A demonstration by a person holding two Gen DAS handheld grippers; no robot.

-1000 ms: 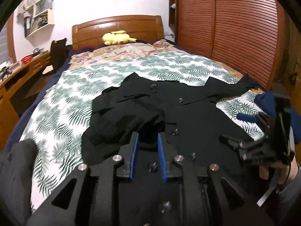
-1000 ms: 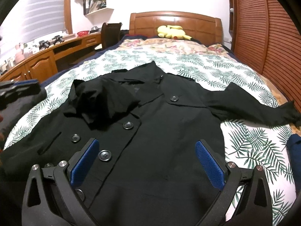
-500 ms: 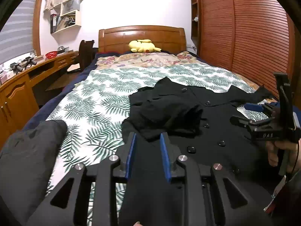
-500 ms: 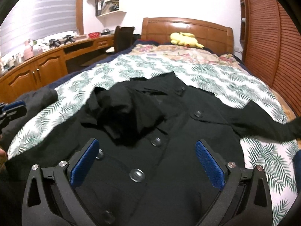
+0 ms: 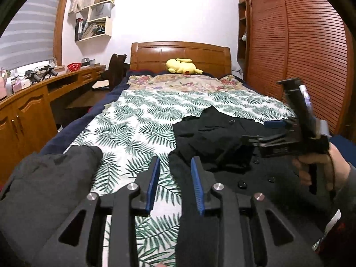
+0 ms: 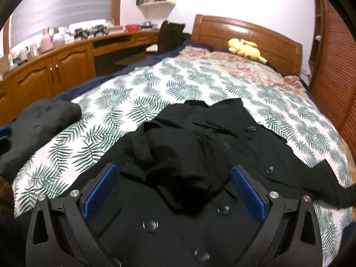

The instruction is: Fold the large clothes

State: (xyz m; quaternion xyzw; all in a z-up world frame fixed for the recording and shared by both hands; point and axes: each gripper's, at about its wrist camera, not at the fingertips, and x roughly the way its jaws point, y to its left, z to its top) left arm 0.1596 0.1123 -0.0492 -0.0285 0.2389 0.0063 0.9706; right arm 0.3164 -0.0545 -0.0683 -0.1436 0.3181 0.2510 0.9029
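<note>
— Jaws on the left gripper (image 5: 175,179) are opening, with only a small gap and nothing between them. And the right gripper (image 6: 174,191)?

— Its jaws are wide and hold nothing.

— Where is the big black button-up coat (image 6: 200,155)?

— Flat on the leaf-print bed cover (image 5: 133,129), right under the right jaws, just right of the left ones.

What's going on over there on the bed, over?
Left gripper opening, empty. Right gripper wide open, empty. Black coat flat, one sleeve folded in. Dark garment lies alongside.
</note>
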